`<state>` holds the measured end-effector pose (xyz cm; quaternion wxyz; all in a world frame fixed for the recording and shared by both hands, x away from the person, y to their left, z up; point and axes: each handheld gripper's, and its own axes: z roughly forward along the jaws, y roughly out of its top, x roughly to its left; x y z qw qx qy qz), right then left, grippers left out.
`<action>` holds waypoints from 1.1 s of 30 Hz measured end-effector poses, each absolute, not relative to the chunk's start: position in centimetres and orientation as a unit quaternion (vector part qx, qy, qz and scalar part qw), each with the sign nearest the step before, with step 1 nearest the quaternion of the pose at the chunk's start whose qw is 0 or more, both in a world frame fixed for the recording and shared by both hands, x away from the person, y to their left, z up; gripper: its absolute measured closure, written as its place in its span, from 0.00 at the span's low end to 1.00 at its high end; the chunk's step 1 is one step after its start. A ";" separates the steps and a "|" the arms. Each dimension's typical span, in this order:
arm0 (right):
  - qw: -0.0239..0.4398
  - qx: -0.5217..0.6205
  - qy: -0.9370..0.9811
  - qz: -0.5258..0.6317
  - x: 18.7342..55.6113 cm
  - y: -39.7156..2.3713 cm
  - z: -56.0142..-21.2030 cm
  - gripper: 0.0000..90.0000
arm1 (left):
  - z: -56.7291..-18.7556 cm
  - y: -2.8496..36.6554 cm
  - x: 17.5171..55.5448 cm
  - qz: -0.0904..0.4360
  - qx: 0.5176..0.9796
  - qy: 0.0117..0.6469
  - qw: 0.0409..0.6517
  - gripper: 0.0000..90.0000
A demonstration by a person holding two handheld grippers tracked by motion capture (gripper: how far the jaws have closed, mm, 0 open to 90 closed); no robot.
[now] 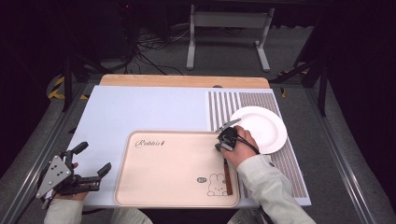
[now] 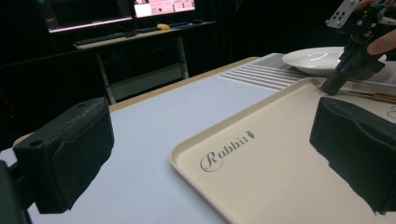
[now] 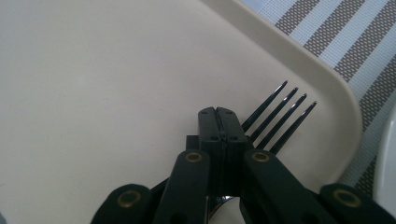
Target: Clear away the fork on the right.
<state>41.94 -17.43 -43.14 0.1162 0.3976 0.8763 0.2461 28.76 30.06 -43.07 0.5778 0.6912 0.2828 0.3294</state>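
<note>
A fork with a brown wooden handle (image 1: 227, 179) lies on the right side of a beige tray (image 1: 173, 163) printed with a rabbit. My right gripper (image 1: 219, 148) comes down on the fork's neck, jaws pressed together, the tines (image 3: 280, 116) sticking out past its tip (image 3: 218, 114). From the left gripper view the right gripper (image 2: 328, 88) touches the fork (image 2: 383, 98) on the tray (image 2: 261, 186). My left gripper (image 1: 95, 158) hovers open at the table's front left, nothing between its pads (image 2: 70, 154).
A white plate (image 1: 259, 128) sits on a striped placemat (image 1: 289, 168) just right of the tray's far corner, close to my right hand. A pale blue mat (image 1: 140, 107) covers the table. Beyond the table are a metal frame (image 1: 229, 32) and floor cables.
</note>
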 end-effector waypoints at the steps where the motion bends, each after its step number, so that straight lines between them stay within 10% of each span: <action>1: 0.115 0.401 0.875 0.245 41.9 -17.5 -43.1 1.00 | -43.1 30.1 28.8 0.329 0.691 0.283 0.578 0.01; 16: 0.128 0.391 0.869 0.274 41.6 -18.0 -42.1 0.94 | -43.1 30.0 28.7 0.330 0.692 0.283 0.577 0.01; 33: 0.141 0.331 0.857 0.370 39.6 -19.0 -38.6 0.32 | -43.0 30.0 28.7 0.328 0.692 0.283 0.578 0.01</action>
